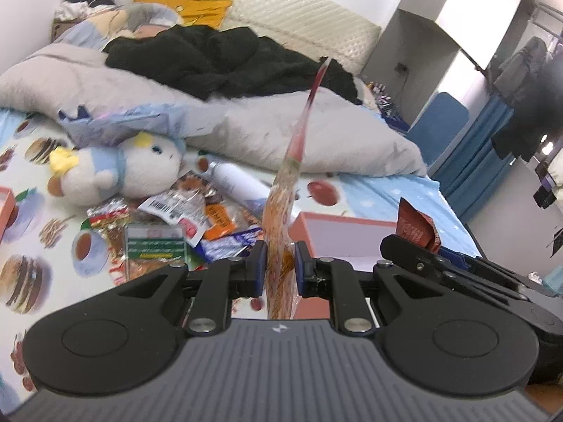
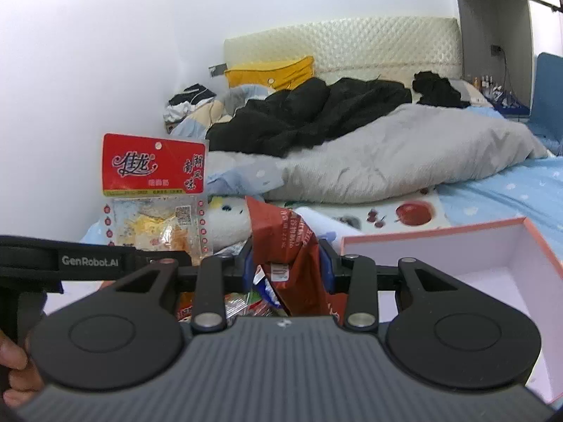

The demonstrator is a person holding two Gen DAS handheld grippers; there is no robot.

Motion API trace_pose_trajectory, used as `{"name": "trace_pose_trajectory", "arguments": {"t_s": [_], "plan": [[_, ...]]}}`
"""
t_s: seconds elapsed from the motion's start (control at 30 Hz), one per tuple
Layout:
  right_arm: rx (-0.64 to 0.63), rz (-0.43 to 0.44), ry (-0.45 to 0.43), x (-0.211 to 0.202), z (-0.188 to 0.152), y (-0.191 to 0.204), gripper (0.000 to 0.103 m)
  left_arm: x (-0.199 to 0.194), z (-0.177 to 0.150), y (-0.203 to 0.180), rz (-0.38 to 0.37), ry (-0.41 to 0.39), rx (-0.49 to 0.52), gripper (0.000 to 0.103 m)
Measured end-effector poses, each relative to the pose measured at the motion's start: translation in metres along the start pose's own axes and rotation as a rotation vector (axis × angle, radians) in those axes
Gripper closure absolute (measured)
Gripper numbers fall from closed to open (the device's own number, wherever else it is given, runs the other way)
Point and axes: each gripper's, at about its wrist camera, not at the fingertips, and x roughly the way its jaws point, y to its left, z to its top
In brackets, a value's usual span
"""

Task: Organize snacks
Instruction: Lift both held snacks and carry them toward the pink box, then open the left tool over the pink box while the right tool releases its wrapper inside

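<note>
Left gripper (image 1: 279, 263): closed on a flat clear snack packet (image 1: 281, 232) with a red header, which is seen edge-on and stands up between the pads.
Same packet from the right wrist: its red header card (image 2: 154, 164) and clear lower half with yellowish contents are shown face-on, raised above the bed at the left.
Right gripper (image 2: 288, 263): closed on a crumpled dark red snack bag (image 2: 286, 246), which is pinched between the blue pads.
Right gripper in the left view: seen at the right edge with the red bag (image 1: 417, 227) sticking up from it.
Box (image 2: 510, 246): pink outside, white inside, open, placed on the bed just right of both grippers.
Snack pile (image 1: 169, 225): mixed wrappers are heaped on the printed sheet (image 1: 24, 274), beside a white bottle (image 1: 235, 183) lying on its side.
Plush toy (image 1: 119, 172): laid just behind the pile, against a grey duvet (image 1: 246, 130).
Black clothing (image 1: 218, 63): draped over the duvet.
Hand (image 2: 16, 369): partly seen at the lower left edge of the right view.
</note>
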Motion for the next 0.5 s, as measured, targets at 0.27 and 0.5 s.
{"name": "trace_pose_trajectory", "arguments": {"t_s": [0.27,0.5], "plan": [[0.004,-0.042,-0.021,-0.008,0.009,-0.021,0.064,0.005,0.012,-0.027,-0.039,-0.011,0.032,0.083],[0.015,-0.094,-0.007,-0.009,0.005,-0.049,0.064,0.031,0.008,-0.054,-0.075,0.028,0.062,0.083]]}}
